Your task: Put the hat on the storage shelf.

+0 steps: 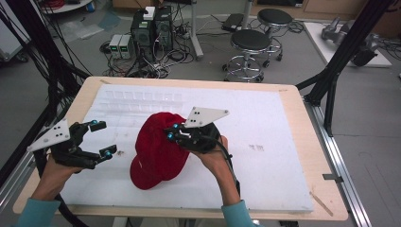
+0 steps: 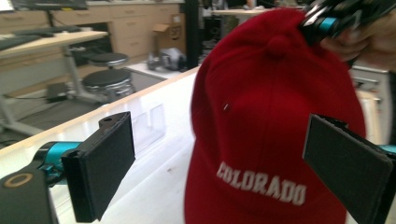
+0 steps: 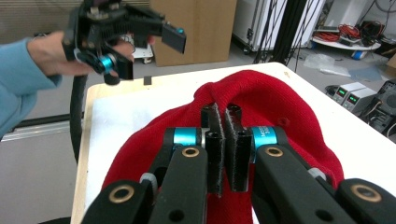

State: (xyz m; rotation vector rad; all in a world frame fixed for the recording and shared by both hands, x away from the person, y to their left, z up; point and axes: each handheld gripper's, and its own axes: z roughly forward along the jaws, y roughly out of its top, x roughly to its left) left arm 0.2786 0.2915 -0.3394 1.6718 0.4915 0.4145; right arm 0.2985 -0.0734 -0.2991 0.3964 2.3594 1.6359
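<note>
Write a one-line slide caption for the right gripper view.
Right gripper, jaws shut, pinches the crown of a red cap on the white table; the open left gripper hovers beyond.

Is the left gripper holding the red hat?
No, the left gripper stands open beside the red cap with nothing between its jaws, while the right gripper pinches the cap's fabric.

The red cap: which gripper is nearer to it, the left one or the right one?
Right. The right gripper is shut on the top of the red cap, pinching its fabric. The left gripper is open, apart from the cap on its left side.
</note>
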